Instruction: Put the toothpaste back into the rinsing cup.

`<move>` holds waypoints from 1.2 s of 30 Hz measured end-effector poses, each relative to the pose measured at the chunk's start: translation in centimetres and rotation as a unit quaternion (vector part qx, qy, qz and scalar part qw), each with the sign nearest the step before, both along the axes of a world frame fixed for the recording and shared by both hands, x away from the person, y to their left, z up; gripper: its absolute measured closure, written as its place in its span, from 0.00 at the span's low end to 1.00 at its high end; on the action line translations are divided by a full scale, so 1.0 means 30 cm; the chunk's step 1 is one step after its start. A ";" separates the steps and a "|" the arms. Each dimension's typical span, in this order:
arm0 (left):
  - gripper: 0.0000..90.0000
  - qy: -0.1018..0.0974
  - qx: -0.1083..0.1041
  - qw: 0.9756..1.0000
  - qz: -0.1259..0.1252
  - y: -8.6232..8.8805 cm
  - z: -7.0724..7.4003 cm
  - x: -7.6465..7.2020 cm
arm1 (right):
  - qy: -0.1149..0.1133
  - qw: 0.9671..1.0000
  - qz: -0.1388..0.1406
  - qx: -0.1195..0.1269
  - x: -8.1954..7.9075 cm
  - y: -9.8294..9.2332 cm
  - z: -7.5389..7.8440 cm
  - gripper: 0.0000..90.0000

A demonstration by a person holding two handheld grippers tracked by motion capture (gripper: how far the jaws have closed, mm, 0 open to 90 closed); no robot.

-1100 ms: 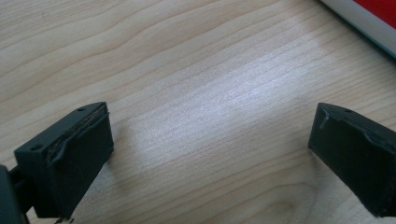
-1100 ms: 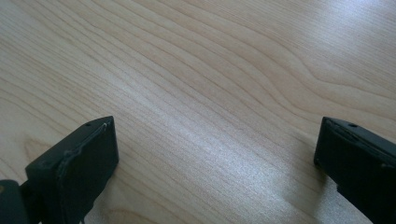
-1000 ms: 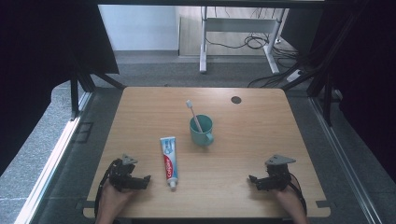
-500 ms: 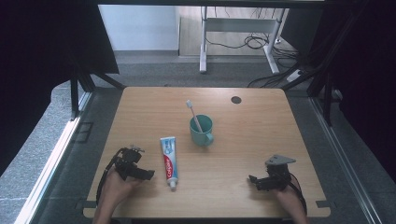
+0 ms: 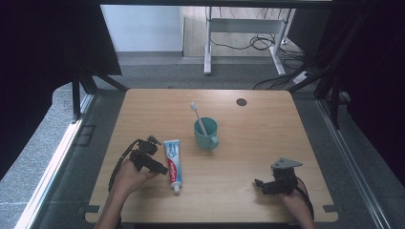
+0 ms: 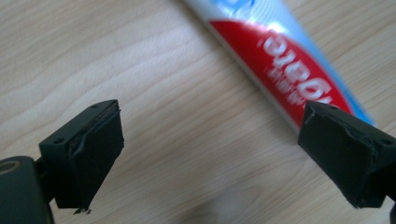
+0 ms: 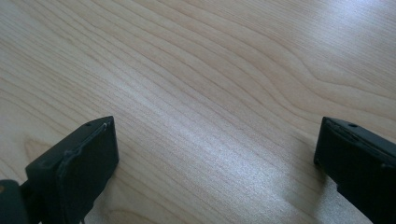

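Above the wooden table (image 5: pixel 267 143), seen from the high view: left gripper (image 5: pixel 154 159) drawn in beside the toothpaste tube (image 5: pixel 173 160), well forward of where it sat near the table's front-left corner a second before; tube lying flat, cap toward the person, unmoved across the three moments. Teal mug (image 5: pixel 206 134) with a toothbrush (image 5: pixel 197 116) standing in it, farther back near the table's middle, also unmoved. Right gripper (image 5: pixel 265 185) parked near the front-right edge, exactly as earlier, well apart from everything. Along the left gripper view: black jaws held wide apart after narrowing a little in the last moments, nothing yet between them but bare wood; the tube's red-and-blue printed body (image 6: pixel 285 60) slanting across the upper right, passing just behind the right-hand jaw, not touched as far as could be told. Along the right gripper view: jaws likewise spread wide over plain wood grain (image 7: pixel 210 93), gripping nothing. Judged as the approach to a pick-up of the tube, barely begun: a small shift sideways needed to bring the tube between the jaws before any closing could take hold.
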State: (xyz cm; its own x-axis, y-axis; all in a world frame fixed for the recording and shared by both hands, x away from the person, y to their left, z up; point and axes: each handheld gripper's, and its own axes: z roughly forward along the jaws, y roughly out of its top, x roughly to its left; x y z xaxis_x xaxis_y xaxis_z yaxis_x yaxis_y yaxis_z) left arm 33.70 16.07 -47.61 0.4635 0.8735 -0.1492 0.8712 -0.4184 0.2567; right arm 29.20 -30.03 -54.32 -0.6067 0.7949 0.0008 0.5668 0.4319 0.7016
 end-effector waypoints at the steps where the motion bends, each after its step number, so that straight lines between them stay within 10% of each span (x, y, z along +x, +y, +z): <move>1: 0.08 0.003 0.001 1.000 0.001 -0.008 0.004 0.008 | 0.000 1.000 0.000 0.000 0.000 0.000 0.000 0.00; 36: 0.28 0.057 0.036 0.997 -0.024 -0.197 -0.092 0.095 | 0.000 1.000 0.000 0.000 0.000 0.000 0.000 0.00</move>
State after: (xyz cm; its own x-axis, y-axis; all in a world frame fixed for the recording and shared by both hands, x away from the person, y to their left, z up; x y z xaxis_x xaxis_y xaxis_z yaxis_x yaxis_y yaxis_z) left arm 36.55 10.16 -50.36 0.4889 0.8609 -0.1409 0.8714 -0.4745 0.1243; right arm 29.19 -30.03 -54.31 -0.6067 0.7950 0.0017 0.5675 0.4315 0.7012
